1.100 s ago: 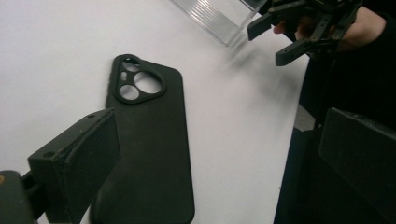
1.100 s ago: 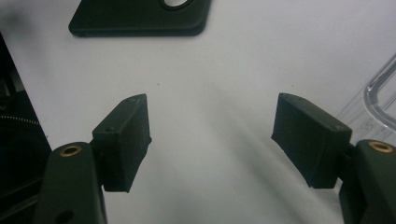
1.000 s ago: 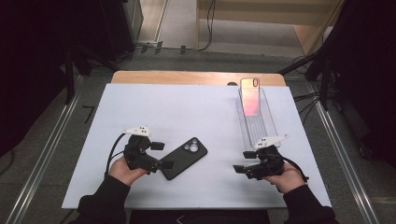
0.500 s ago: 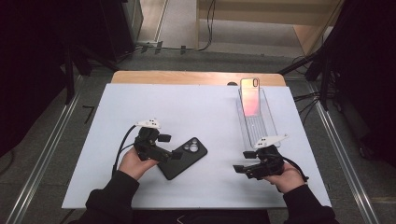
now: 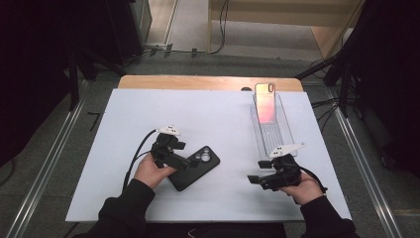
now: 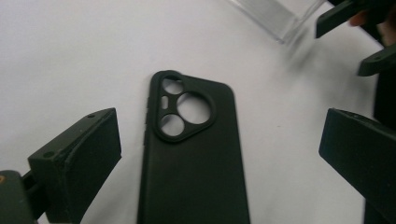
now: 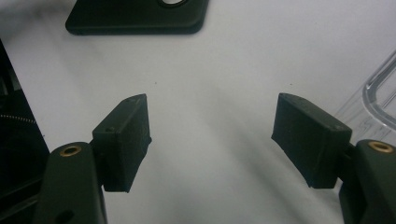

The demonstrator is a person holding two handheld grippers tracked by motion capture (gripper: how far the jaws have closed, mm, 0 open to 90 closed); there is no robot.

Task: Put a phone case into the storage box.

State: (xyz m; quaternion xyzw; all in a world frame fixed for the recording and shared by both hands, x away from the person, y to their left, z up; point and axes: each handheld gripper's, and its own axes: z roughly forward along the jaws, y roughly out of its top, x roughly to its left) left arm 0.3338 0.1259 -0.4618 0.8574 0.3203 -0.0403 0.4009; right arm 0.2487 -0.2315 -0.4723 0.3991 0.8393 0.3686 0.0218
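Observation:
A black phone case (image 5: 198, 166) lies back-up on the white table, its camera cutouts toward the far right. My left gripper (image 5: 184, 154) hovers over the case's near left end. In the left gripper view its jaws stand wide open on either side of the case (image 6: 191, 158), and the pads are clear of the case's edges. My right gripper (image 5: 256, 172) rests near the front right, pointing left. It is open with bare table between its fingers (image 7: 212, 126). A corner of the case (image 7: 135, 16) lies beyond them.
A clear plastic tray (image 5: 271, 130) lies lengthwise at the right. A phone with a pinkish screen (image 5: 265, 101) leans at its far end. The tray's near corner (image 7: 380, 95) is just right of my right gripper. The white mat (image 5: 208, 114) covers most of the table.
My left gripper has moved right and a little down, from beside the case's near end to over it. The right gripper and the case have stayed put.

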